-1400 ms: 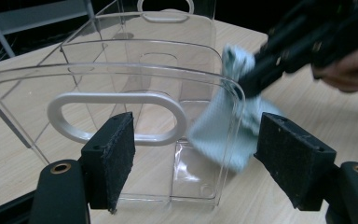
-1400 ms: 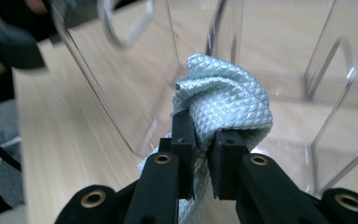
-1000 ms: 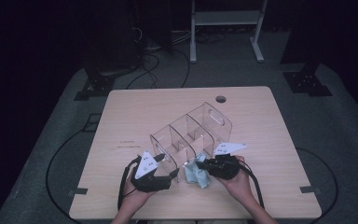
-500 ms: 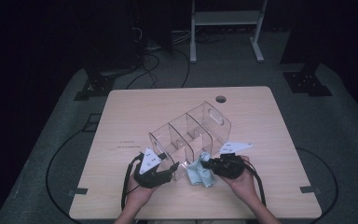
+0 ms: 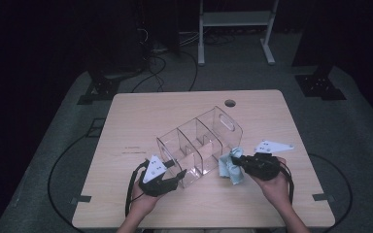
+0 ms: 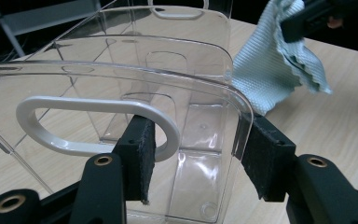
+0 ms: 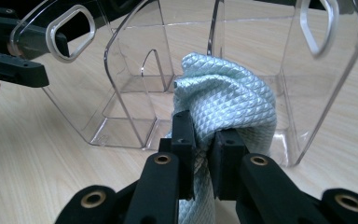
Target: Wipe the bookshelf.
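Cloth (image 7: 226, 100) hangs pinched in the right gripper (image 7: 204, 144) beside the clear organizer (image 5: 199, 141), whose end wall the left gripper (image 6: 193, 156), having just closed, clamps on the table (image 5: 141, 116).

**Bright table, black room**

From my high view the wooden table (image 5: 141, 116) is evenly lit from above, while the floor and room around it sink into near-black. Shadows on the tabletop are soft and faint. That picture looks slightly soft and grainy. My left gripper view is sharp close up, with pale glare streaks along the clear organizer (image 6: 121, 84) and its walls. In my right gripper view the cloth (image 7: 228, 98) weave is crisp; far edges blur slightly.
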{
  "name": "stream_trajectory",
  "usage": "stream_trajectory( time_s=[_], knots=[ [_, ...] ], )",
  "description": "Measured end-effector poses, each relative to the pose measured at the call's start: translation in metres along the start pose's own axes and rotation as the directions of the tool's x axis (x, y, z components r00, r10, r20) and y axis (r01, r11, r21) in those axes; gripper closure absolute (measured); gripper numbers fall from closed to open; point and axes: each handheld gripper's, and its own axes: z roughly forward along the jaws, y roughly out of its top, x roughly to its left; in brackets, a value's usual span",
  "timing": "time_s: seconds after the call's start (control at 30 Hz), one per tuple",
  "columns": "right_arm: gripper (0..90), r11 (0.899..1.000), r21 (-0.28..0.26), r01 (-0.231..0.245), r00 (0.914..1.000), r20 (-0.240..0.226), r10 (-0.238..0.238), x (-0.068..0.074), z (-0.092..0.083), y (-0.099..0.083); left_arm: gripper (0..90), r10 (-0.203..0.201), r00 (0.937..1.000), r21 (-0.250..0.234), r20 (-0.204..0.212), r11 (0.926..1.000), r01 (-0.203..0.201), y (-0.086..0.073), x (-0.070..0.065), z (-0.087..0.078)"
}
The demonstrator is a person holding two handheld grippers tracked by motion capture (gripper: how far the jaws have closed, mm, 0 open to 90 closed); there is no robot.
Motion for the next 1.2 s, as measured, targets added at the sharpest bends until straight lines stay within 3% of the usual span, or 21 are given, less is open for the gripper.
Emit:
stream_trajectory(
  time_s=[0.27, 0.5, 0.7, 0.77, 0.9, 0.97, 1.1, 1.2],
  knots=[
    [81.3, 1.000, 0.006, 0.022, 0.9998, -0.002, -0.022, 0.005, 0.007, 0.006, 47.4, 0.037, 0.9961, -0.003, 0.081, 0.9993, -0.037, -0.001, -0.002, -0.003],
    [81.3, 0.994, 0.113, 0.009, 1.0000, 0.000, -0.009, 0.004, 0.030, -0.022, 47.4, 0.037, 0.9957, -0.011, 0.085, 0.9993, -0.036, -0.002, 0.000, -0.003],
    [81.5, 0.999, 0.014, 0.031, 0.9995, 0.006, -0.031, 0.009, 0.014, -0.002, 47.4, 0.039, 0.9956, -0.011, 0.085, 0.9992, -0.038, -0.002, 0.001, -0.002],
    [81.5, 0.999, 0.026, 0.026, 0.9997, -0.001, -0.026, 0.009, 0.019, -0.006, 47.4, 0.038, 0.9957, -0.012, 0.084, 0.9992, -0.037, -0.002, 0.002, -0.002],
    [81.5, 0.994, 0.105, -0.001, 0.9997, -0.023, 0.003, 0.006, 0.038, -0.024, 47.4, 0.036, 0.9963, -0.014, 0.078, 0.9993, -0.035, -0.002, 0.002, -0.003],
    [81.5, 0.995, 0.097, 0.002, 0.9997, -0.025, 0.001, 0.008, 0.038, -0.021, 47.5, 0.034, 0.9967, -0.014, 0.074, 0.9994, -0.033, -0.003, 0.003, -0.003],
    [81.5, 0.999, 0.028, 0.018, 0.9996, -0.024, -0.017, 0.012, 0.026, -0.007, 47.6, 0.029, 0.9972, -0.015, 0.068, 0.9995, -0.028, -0.003, 0.005, -0.004],
    [81.5, 0.998, 0.065, 0.010, 0.9995, -0.030, -0.008, 0.011, 0.035, -0.014, 46.8, 0.025, 0.9981, -0.008, 0.056, 0.9997, -0.025, -0.003, 0.007, -0.004]
  ],
)
